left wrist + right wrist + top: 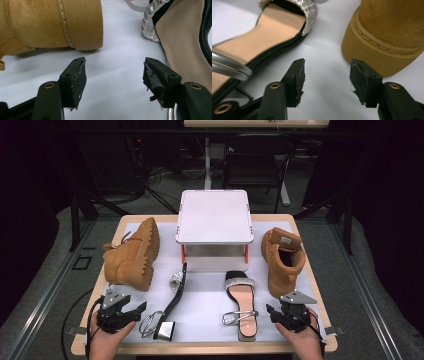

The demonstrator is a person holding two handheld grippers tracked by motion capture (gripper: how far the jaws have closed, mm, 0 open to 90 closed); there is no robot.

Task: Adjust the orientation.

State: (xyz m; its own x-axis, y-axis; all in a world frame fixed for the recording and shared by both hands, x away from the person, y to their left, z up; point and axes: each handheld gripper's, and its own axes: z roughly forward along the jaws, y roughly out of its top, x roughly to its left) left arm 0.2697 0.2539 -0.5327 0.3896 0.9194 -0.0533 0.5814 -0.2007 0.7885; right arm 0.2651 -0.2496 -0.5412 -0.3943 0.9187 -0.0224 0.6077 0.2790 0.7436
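Tan suede boots (pixel 131 256) and black strappy sandals (pixel 241 302) lie on the white counter (pixel 210 285), while left claw (pixel 131 311) and right claw (pixel 274 313) rest open, empty, at its near corners.

The left gripper (pixel 113 75) holds its two black jaws wide apart over a bare white table surface (pixel 117 57), nothing between their worn, frayed pads (pixel 79 85). Above the left jaw lies a tan suede boot with a ribbed rubber sole (pixel 50 23). At the right, just beside the other jaw, lies a black sandal with a beige insole (pixel 183 42) and a glittering silver strap (pixel 150 23).
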